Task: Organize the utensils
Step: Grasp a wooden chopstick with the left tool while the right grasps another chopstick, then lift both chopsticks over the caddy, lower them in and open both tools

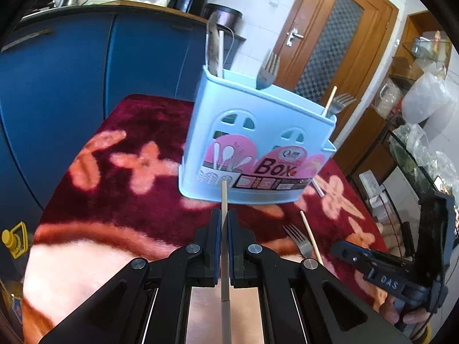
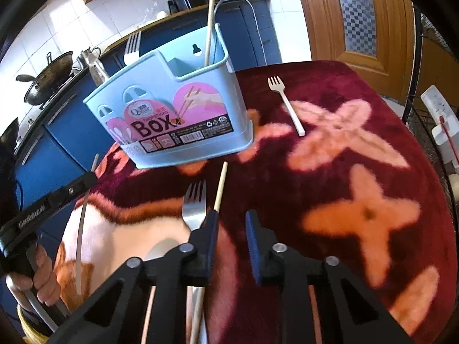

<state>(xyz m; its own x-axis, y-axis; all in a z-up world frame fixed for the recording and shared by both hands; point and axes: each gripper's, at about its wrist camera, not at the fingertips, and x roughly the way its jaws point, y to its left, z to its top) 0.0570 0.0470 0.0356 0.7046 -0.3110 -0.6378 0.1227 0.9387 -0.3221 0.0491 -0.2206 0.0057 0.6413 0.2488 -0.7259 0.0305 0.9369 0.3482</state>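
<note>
— Wooden chopstick [image 1: 224, 229] is clamped in the left hand-held gripper [image 1: 224, 229], its tip just before the blue utensil box [image 1: 258, 132] on the red bench [image 1: 114, 200]?

— Yes. Only the right view shows a white plastic fork [image 2: 285, 104] beside the box, which reads "BOX". The right hand-held gripper [image 2: 231, 223] stands narrow, holding nothing, beside a metal fork [image 2: 195, 209] and second chopstick [image 2: 221, 186].

Left gripper [image 1: 224, 223] jaws clamped together, right gripper [image 2: 231, 223] jaws apart.
</note>
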